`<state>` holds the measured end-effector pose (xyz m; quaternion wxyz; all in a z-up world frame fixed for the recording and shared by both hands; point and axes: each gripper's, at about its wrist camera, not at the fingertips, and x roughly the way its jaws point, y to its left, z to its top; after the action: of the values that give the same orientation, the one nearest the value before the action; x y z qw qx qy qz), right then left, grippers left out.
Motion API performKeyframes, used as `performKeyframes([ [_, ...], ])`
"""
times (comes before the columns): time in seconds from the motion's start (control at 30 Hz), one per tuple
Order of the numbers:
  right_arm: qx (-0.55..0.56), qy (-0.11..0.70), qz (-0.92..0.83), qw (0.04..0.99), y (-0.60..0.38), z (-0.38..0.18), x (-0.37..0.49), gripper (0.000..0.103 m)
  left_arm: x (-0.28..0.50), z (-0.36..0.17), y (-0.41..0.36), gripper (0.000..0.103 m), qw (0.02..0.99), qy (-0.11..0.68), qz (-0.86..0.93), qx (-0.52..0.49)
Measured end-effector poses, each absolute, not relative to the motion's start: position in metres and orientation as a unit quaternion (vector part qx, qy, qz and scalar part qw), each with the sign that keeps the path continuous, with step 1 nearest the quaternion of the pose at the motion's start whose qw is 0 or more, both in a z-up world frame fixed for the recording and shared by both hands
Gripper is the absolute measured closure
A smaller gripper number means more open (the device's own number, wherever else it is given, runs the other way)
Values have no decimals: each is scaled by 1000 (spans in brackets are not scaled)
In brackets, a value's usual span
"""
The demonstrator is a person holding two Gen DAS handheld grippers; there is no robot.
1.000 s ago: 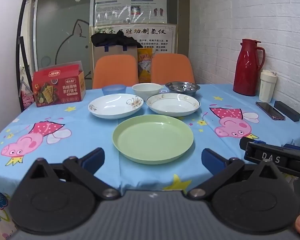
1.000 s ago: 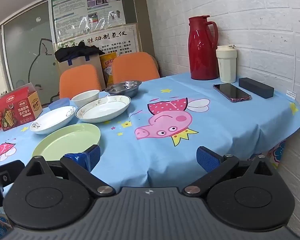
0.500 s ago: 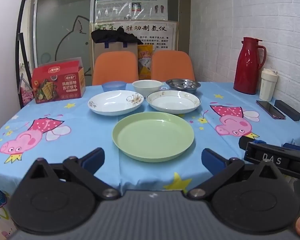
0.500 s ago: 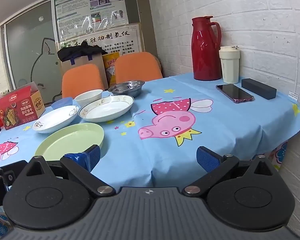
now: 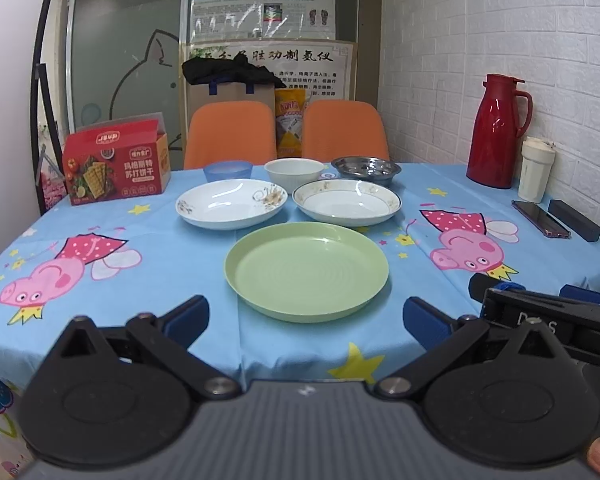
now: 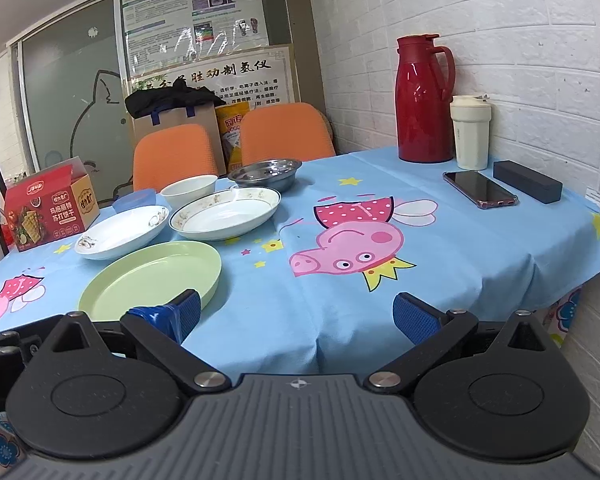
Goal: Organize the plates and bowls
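A green plate [image 5: 306,270] [image 6: 150,278] lies nearest me on the blue cartoon tablecloth. Behind it sit two white floral plates, one on the left [image 5: 231,205] [image 6: 122,232] and one on the right [image 5: 347,204] [image 6: 225,213]. At the back stand a blue bowl [image 5: 228,170] [image 6: 135,200], a white bowl [image 5: 294,169] [image 6: 189,190] and a steel bowl [image 5: 366,168] [image 6: 266,171]. My left gripper [image 5: 306,320] is open at the table's front edge, just short of the green plate. My right gripper [image 6: 296,316] is open too, to the right of that plate, holding nothing.
A red cracker box [image 5: 116,166] stands at the back left. Along the right wall are a red thermos [image 5: 498,132], a cream cup [image 5: 536,170], a phone [image 5: 540,219] and a black case [image 5: 574,220]. Two orange chairs [image 5: 230,134] stand behind the table.
Both views shift slightly: the table sits a little lower in the frames, as if both grippers rose or tilted up. No dish has moved.
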<state>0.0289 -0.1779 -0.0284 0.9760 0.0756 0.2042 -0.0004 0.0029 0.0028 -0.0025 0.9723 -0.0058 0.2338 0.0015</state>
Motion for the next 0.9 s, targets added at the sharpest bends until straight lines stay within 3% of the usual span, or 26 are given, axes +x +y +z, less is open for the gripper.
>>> performKeyframes([
  [0.9,61,209,15,976,-164,-29,29,13,5,-9,12,0,970,244,7,-17],
])
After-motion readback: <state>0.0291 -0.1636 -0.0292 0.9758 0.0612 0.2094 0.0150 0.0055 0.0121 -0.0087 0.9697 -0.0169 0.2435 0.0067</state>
